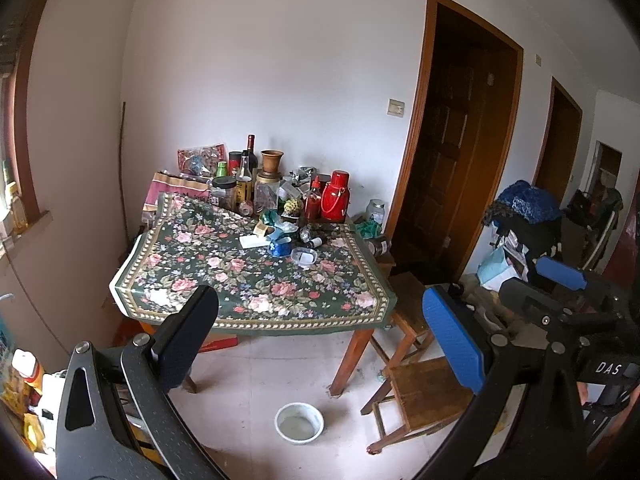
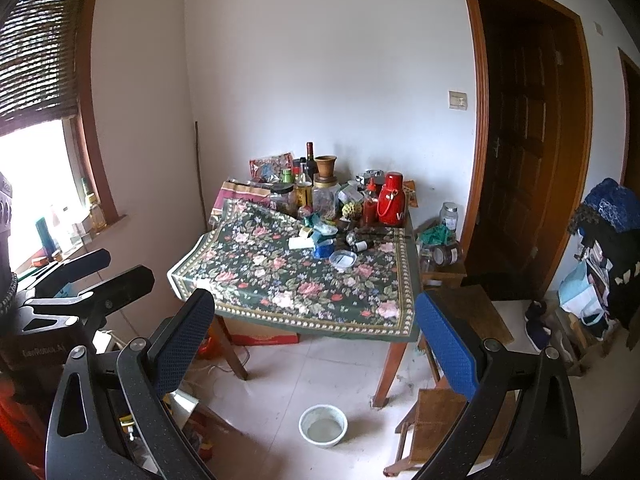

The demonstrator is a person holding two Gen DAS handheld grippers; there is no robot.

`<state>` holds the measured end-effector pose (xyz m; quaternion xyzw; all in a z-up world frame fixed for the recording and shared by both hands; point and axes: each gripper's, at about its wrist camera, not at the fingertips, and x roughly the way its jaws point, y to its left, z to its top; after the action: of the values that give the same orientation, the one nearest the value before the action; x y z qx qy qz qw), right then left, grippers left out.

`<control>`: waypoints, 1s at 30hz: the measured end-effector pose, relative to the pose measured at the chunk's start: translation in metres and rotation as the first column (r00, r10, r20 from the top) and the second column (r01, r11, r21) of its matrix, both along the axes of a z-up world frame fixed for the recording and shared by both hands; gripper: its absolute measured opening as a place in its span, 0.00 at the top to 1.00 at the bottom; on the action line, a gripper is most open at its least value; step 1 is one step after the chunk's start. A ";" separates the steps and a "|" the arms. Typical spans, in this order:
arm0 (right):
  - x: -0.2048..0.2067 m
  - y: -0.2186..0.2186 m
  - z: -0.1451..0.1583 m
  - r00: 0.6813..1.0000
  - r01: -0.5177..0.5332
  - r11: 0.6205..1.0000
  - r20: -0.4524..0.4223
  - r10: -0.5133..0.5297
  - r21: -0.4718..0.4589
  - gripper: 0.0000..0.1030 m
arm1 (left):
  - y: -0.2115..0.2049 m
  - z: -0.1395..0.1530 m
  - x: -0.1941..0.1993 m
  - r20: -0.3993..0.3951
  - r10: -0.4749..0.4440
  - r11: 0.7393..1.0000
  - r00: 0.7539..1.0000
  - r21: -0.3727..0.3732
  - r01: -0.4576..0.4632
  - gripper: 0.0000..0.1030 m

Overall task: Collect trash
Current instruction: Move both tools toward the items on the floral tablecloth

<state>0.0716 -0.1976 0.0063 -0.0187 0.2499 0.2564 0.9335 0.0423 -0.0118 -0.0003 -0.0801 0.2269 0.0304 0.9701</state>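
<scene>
Both grippers, left gripper [image 1: 320, 344] and right gripper [image 2: 316, 344], spread empty, well short of table litter [image 1: 280, 236]

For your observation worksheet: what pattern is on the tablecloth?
Pink flowers on dark green tablecloth; right wrist view.

A lived-in home: cluttered floral-clothed table [image 1: 256, 280], wooden doors [image 1: 448, 168], stools [image 1: 424, 392].

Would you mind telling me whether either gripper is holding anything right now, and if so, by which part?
Nothing is held. The left gripper and the right gripper are both open and empty, short of the table.
</scene>
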 end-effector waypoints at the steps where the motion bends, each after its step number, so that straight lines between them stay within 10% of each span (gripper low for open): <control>1: 0.005 -0.003 0.000 1.000 -0.001 1.000 0.003 0.001 0.005 0.03 | -0.001 0.000 0.004 0.000 0.006 1.000 1.000 -0.001 -0.006 0.00; 14: 0.070 -0.010 -0.007 0.999 0.032 0.999 -0.010 -0.032 -0.021 0.03 | 0.005 -0.008 0.089 -0.018 0.035 0.998 0.999 0.049 -0.035 0.00; 30: 0.217 0.078 -0.032 0.973 0.187 0.981 -0.128 -0.192 -0.048 0.03 | 0.129 -0.023 0.273 -0.060 -0.036 0.997 0.998 0.060 0.039 0.00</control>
<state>0.2881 -0.1197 -0.0260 0.0058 0.3161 0.1623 0.9347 0.3152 0.1167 -0.0230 -0.0452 0.2557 0.0215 0.9655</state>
